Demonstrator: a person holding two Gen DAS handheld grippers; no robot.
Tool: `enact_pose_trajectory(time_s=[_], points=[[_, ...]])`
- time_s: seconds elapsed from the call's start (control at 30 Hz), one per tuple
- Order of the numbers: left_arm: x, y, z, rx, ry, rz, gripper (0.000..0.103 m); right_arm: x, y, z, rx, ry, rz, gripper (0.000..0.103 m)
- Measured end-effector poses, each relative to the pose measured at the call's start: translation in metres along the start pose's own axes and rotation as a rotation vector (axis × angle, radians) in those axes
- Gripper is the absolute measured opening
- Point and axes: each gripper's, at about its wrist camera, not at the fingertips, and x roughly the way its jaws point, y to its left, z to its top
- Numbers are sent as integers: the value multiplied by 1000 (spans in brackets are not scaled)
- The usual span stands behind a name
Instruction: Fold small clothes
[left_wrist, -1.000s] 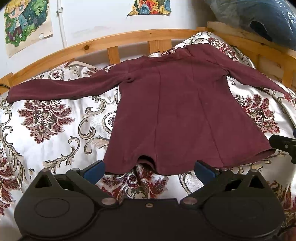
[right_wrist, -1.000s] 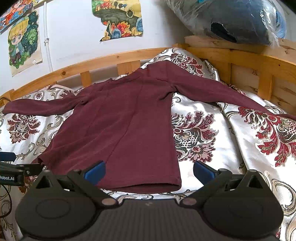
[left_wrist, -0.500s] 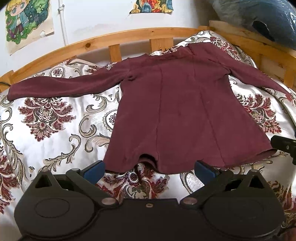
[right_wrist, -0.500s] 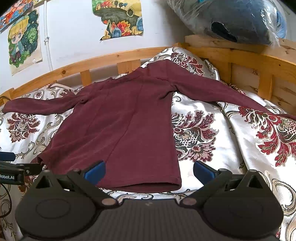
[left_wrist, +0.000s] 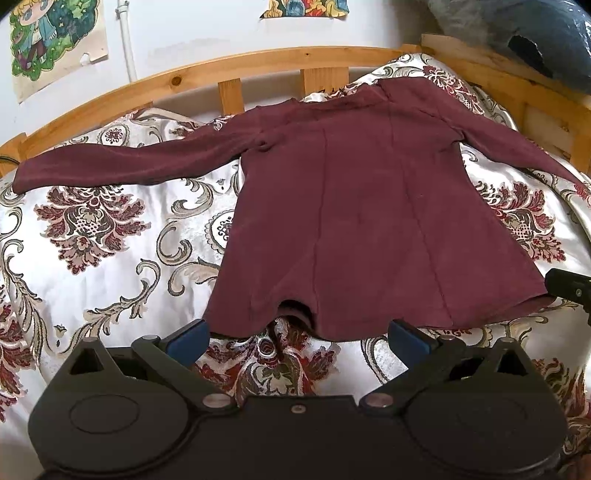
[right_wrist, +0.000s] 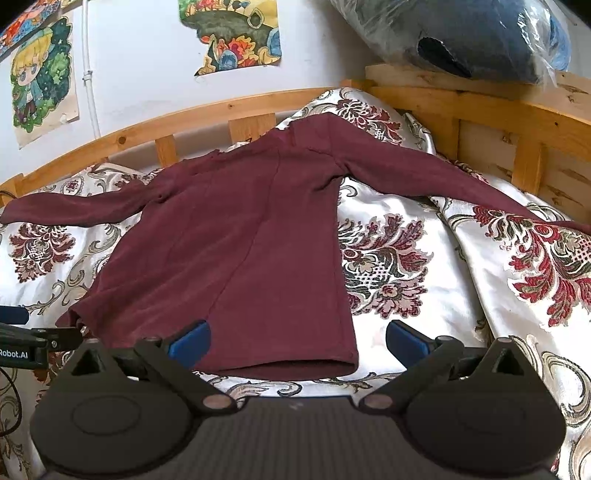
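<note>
Preparing the first fold: maroon shirt (left_wrist: 369, 221) lies spread flat, mid-frame.
Left gripper (left_wrist: 299, 338) and right gripper (right_wrist: 297, 338), both spread empty, must pinch the lower-frame hem (right_wrist: 291, 369).

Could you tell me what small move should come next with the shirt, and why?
Probably ease the left claw forward onto the near hem and shut it. The maroon shirt lies flat on the bedspread with both sleeves spread, both claws are open and hold nothing, and the right claw likewise faces the hem.
</note>
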Motion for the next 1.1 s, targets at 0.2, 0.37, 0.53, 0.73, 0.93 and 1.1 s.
enact_pose_trajectory(time_s=[0.2, 0.37, 0.53, 0.73, 0.93, 1.1], points=[[14, 4, 21, -49, 30, -37, 102, -7, -27, 8, 84, -53, -96, 103], [32, 0, 64, -17, -16, -63, 102, -13, -81, 18, 247, -130, -226, 103], [68, -3, 104, -14, -120, -57, 102, -23, -137, 38, 337, -227, -359, 103], [119, 6, 108, -66, -172, -40, 102, -16, -196, 61, 436, -242, -477, 103], [146, 31, 91, -128, -130, -86, 102, 19, -247, 84, 622, -119, -593, 97], [153, 50, 85, -200, -91, -124, 102, 43, -265, 85, 724, -12, -688, 67]])
